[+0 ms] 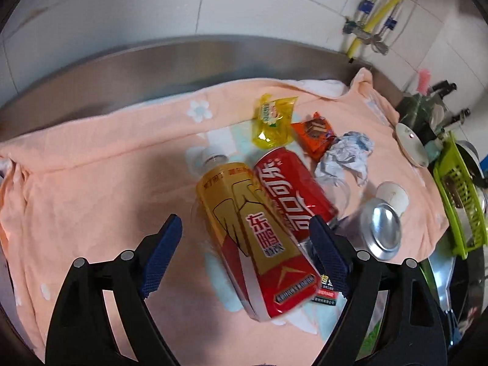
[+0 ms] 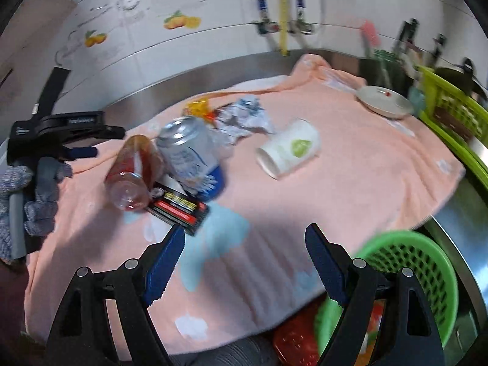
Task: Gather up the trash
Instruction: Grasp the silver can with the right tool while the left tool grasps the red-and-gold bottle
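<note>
Your left gripper (image 1: 245, 254) is wide apart, with the yellow and red bottle (image 1: 253, 244) lying between its fingers, not squeezed. The red can (image 1: 292, 189) rests just past it, touching the bottle. Farther out sit the crumpled paper (image 1: 344, 155) and yellow wrapper (image 1: 271, 120). Your right gripper (image 2: 245, 260) is wide apart too, holding nothing. The green basket (image 2: 408, 262) sits beside its right finger. The paper cup (image 2: 288, 152) lies well ahead on the pink towel (image 2: 350, 183).

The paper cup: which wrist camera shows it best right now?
The right wrist view. There the paper cup lies on its side on the peach towel, whole and unobstructed. The left wrist view shows only its open end, behind the silver can.
</note>
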`<state>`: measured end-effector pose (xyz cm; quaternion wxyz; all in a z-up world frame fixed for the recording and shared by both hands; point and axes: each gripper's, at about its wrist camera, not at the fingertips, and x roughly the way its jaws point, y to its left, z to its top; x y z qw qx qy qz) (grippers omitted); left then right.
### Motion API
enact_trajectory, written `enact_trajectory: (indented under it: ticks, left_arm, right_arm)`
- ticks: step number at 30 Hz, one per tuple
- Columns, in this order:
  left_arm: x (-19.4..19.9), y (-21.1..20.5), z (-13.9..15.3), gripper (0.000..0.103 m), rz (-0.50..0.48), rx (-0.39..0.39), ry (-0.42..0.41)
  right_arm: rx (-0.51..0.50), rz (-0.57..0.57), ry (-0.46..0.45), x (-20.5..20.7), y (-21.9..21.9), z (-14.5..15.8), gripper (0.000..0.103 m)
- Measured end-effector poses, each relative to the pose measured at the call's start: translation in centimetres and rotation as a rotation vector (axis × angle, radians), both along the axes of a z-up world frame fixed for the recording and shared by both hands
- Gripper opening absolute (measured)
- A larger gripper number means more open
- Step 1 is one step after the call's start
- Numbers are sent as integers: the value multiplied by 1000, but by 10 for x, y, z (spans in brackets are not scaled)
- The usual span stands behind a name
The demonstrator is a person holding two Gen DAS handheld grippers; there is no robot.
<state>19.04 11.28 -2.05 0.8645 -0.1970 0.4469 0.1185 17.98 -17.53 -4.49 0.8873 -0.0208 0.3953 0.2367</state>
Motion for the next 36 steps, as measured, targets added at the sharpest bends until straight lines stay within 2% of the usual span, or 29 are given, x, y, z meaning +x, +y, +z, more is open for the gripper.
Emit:
enact_trajectory:
  ticks: [9, 15, 26, 30, 36]
  left_arm:
    - [10, 9, -13, 84, -6, -45, 27]
    - [13, 13, -17, 84, -10, -76, 37]
    - [17, 14, -27, 84, -20, -112, 58]
    - [19, 14, -31, 84, -18, -128, 64]
    - [24, 10, -36, 84, -22, -147, 74]
  right_arm:
    - [9, 121, -71, 39, 54, -8, 82]
    - [-30, 194, -124, 57, 82, -13, 82]
    - [-96, 232, -160, 84, 110, -26, 83]
    - [-85, 228, -146, 90, 113, -30, 82]
    - [-46, 221, -112, 97, 116, -36, 65]
